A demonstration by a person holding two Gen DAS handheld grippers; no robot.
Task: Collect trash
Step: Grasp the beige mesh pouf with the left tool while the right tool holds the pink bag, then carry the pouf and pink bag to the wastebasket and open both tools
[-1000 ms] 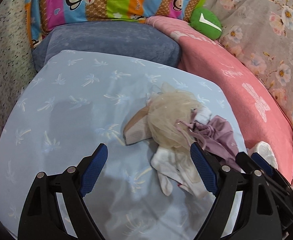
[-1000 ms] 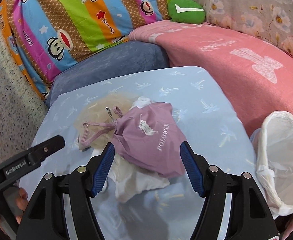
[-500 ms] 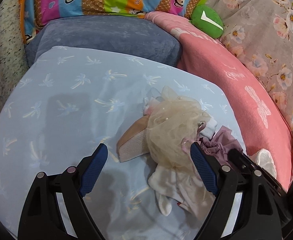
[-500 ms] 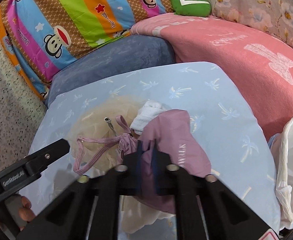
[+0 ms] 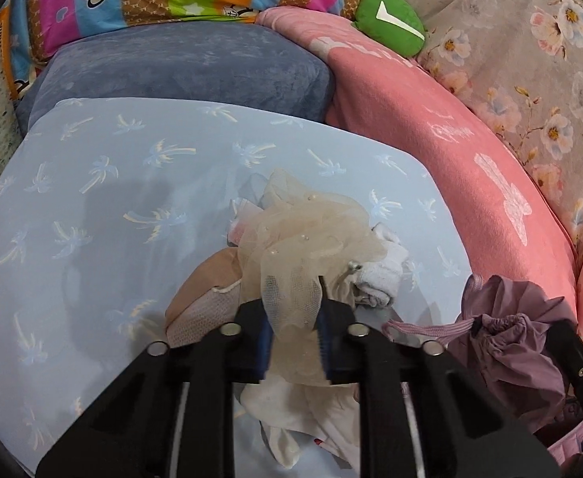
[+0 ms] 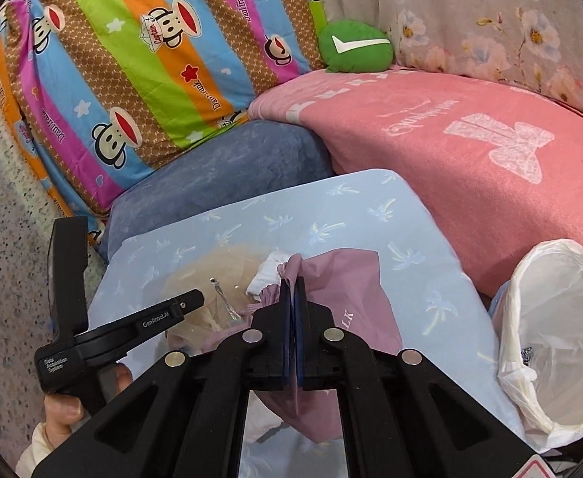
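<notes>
Both hand-held grippers clenched: left (image 5: 293,330) on tulle (image 5: 303,247), right (image 6: 294,306) on purple pouch (image 6: 343,279), mid-cushion (image 6: 371,211).

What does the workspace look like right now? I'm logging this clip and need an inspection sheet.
Surface: light blue palm-print cushion.
Job's things: beige mesh pouf, purple drawstring bag, white cloths; white-lined bin at right.
Clutter: tan padded piece beside the pouf.
Grippers: left gripper shut on the pouf; right gripper shut on the bag.
Cables: nothing seen.
Surroundings: pink blanket, striped monkey pillow, green cushion.
</notes>
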